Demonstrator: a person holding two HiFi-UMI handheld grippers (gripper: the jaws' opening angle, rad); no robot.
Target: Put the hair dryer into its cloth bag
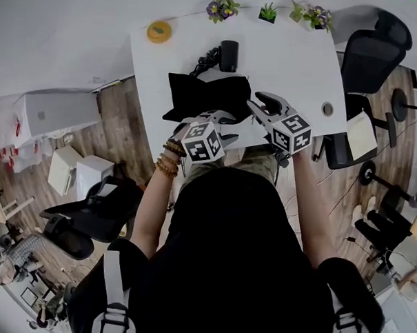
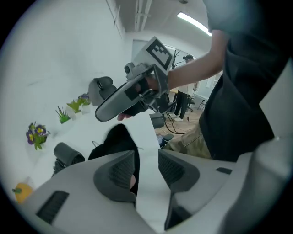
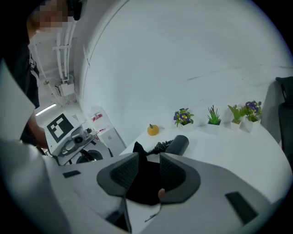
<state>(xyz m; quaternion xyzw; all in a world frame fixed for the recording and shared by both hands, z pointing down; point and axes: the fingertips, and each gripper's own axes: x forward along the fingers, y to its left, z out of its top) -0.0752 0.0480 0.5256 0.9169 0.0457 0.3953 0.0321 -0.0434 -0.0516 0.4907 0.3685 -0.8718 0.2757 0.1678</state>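
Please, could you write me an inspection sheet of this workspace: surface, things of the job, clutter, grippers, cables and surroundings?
Surface: white table, no spill seen.
Job's things: black cloth bag lies near the front edge; hair dryer lies behind it, not in the bag.
Clutter: orange ornament at the back left corner; small potted plants along the back edge.
Grippers: left gripper jaws apart, nothing between them; right gripper jaws apart, aimed at the bag, contact cannot be told.
Cables: dryer's coiled cable beside the dryer, on the table.
Surroundings: office chair at the right, wooden floor.
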